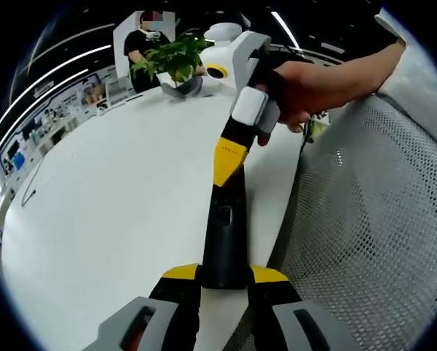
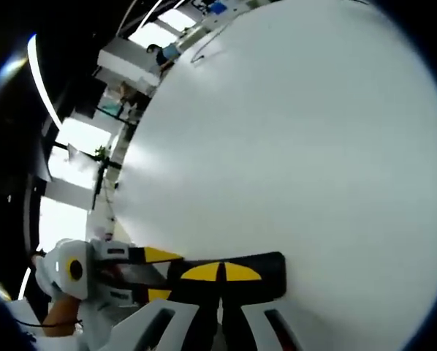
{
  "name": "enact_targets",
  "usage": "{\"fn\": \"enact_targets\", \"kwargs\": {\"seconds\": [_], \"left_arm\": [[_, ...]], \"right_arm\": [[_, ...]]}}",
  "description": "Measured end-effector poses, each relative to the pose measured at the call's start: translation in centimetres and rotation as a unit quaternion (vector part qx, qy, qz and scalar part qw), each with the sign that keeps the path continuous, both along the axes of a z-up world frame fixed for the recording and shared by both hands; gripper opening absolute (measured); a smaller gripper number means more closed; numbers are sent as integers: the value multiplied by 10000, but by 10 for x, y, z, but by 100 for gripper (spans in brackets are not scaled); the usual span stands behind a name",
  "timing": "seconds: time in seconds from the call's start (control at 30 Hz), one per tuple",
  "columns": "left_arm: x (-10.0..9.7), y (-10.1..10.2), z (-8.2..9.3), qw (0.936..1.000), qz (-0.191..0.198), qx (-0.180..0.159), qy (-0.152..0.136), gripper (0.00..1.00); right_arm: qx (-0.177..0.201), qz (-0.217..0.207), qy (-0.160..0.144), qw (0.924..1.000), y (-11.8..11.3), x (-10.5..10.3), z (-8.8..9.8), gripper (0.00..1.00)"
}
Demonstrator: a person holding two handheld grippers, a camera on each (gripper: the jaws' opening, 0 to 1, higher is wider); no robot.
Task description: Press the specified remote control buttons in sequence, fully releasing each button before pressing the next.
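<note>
Below, the parts are labelled as seen.

Remote control [image 1: 226,238]: a long, narrow black bar with a small round button near its middle; laid flat on the white table [image 1: 116,212] by its right edge, and seen end-on from the left gripper view.

Left gripper [image 1: 224,281]: yellow-tipped jaws are closed on the near end of the remote control.

Right gripper [image 1: 229,157]: its yellow tips are brought together and set on the far end of the remote; it is carried by a hand [image 1: 313,84].

Right gripper view: the remote [image 2: 237,276] is seen lying crosswise beneath the joined yellow tips [image 2: 222,272].

Mesh surface [image 1: 372,234]: seen right of the table.

Potted plant [image 1: 173,62]: stood at the far end.
</note>
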State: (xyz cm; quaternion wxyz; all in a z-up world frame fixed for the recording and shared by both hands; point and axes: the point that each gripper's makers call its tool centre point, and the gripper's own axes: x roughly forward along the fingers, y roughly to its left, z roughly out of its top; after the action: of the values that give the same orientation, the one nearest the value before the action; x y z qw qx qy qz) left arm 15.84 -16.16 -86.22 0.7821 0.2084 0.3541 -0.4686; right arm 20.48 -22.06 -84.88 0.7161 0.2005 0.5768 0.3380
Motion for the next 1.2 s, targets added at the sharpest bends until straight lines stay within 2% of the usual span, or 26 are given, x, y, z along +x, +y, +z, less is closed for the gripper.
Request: {"fn": "enact_targets", "kwargs": {"seconds": [0.2,0.47,0.57,0.73,0.83,1.0,1.07,1.1,1.2], "left_arm": [[0,0,0,10000,-7,-1,-5,24],[0,-1,0,10000,-29,19,-11,24],[0,-1,0,10000,-30,25,-8,24],[0,-1,0,10000,-13,30,3,24],[0,-1,0,10000,-12,25,3,24],[0,-1,0,10000,-21,28,0,24],[0,-1,0,10000,-22,29,3,24],[0,-1,0,10000,-22,27,2,24],[0,-1,0,10000,-29,26,-1,24]], "right_arm": [[-62,20,-17,10000,1,1,-3,0],[-257,-42,117,9996,1,0,-5,0],[-565,146,-41,9983,2,-1,-6,0],[-715,157,-49,9973,2,0,-7,0],[-859,323,-245,9955,2,-1,-6,0],[-691,339,-304,9966,0,-1,-5,0],[-530,333,-519,9967,0,-2,-3,0],[-493,301,-531,9969,0,-2,-3,0],[-282,253,-255,9990,2,-6,1,0]]}}
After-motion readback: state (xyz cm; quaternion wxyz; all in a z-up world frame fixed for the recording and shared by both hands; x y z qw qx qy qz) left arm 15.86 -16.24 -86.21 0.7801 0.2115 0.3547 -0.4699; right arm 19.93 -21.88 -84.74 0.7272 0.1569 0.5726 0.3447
